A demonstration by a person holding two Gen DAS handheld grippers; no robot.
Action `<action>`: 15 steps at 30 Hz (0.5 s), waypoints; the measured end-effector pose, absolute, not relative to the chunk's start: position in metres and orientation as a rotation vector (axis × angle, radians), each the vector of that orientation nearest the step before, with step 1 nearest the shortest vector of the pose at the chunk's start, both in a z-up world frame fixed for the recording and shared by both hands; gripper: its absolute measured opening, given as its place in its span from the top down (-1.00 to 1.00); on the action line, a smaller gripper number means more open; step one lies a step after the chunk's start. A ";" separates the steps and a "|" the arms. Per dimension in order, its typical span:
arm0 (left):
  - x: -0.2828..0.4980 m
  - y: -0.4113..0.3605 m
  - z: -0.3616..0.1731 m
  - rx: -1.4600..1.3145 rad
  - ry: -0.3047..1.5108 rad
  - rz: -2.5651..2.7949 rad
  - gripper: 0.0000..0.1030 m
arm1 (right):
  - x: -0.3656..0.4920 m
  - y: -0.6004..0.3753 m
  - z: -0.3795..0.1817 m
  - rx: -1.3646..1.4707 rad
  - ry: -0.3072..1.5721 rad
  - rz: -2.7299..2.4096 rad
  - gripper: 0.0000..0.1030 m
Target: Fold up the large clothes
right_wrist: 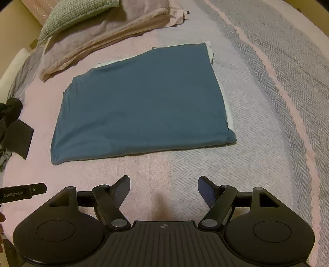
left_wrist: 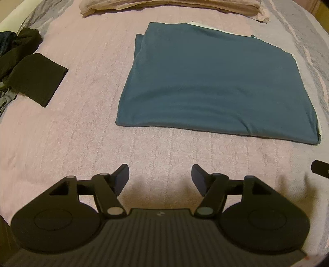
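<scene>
A bed (left_wrist: 86, 131) covered in a pale pink textured spread is filling both wrist views, its surface giving way to a grey herringbone blanket (right_wrist: 277, 86) with pink stripes along the right of the frame. A teal garment (left_wrist: 216, 82), folded into a flat rectangle with a lighter layer peeking out along its right edge, is lying at the centre of the bed. Beige and mauve pillows (right_wrist: 98, 39) are resting across the upper edge, one green waffle-weave cushion (right_wrist: 70, 16) sitting on top at upper left. A folded black cloth (left_wrist: 39, 78) and a crumpled dark heap (left_wrist: 18, 43) are lying at the left edge.
</scene>
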State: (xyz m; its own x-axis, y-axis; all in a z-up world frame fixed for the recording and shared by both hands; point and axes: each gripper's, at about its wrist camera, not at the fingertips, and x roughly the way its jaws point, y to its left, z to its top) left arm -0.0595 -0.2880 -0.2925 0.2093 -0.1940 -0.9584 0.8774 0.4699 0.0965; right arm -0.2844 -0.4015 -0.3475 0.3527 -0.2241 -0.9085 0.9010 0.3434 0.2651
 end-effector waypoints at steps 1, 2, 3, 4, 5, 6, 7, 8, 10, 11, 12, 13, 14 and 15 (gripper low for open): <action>-0.059 -0.288 -0.294 0.765 1.114 -0.857 -0.23 | -0.285 -0.402 -0.350 0.922 0.909 -0.877 -0.36; -0.060 -0.288 -0.296 0.765 1.118 -0.859 -0.24 | -0.286 -0.403 -0.352 0.925 0.912 -0.875 -0.36; -0.060 -0.288 -0.297 0.763 1.121 -0.864 -0.24 | -0.288 -0.405 -0.354 0.931 0.914 -0.873 -0.36; -0.060 -0.288 -0.298 0.758 1.125 -0.874 -0.24 | -0.291 -0.407 -0.356 0.940 0.914 -0.875 -0.36; -0.059 -0.288 -0.299 0.749 1.129 -0.886 -0.23 | -0.294 -0.410 -0.358 0.947 0.907 -0.881 -0.36; -0.057 -0.288 -0.300 0.737 1.130 -0.902 -0.23 | -0.299 -0.416 -0.359 0.954 0.890 -0.892 -0.36; -0.053 -0.289 -0.301 0.719 1.128 -0.924 -0.23 | -0.305 -0.422 -0.360 0.961 0.859 -0.899 -0.36; -0.048 -0.290 -0.302 0.697 1.124 -0.955 -0.22 | -0.312 -0.429 -0.360 0.966 0.822 -0.905 -0.36; -0.035 -0.298 -0.303 0.673 1.099 -1.019 -0.15 | -0.328 -0.450 -0.361 0.985 0.707 -0.912 -0.36; -0.027 -0.303 -0.303 0.658 1.078 -1.045 -0.12 | -0.334 -0.459 -0.362 0.987 0.652 -0.916 -0.36; -0.017 -0.310 -0.305 0.636 1.059 -1.074 -0.12 | -0.340 -0.472 -0.365 0.988 0.604 -0.922 -0.36; -0.007 -0.317 -0.307 0.619 1.054 -1.094 -0.12 | -0.343 -0.484 -0.369 0.993 0.580 -0.916 -0.36; 0.003 -0.326 -0.311 0.600 1.054 -1.114 -0.12 | -0.345 -0.500 -0.376 1.004 0.556 -0.899 -0.36; 0.014 -0.335 -0.315 0.574 1.051 -1.141 -0.10 | -0.347 -0.512 -0.382 1.013 0.537 -0.898 -0.36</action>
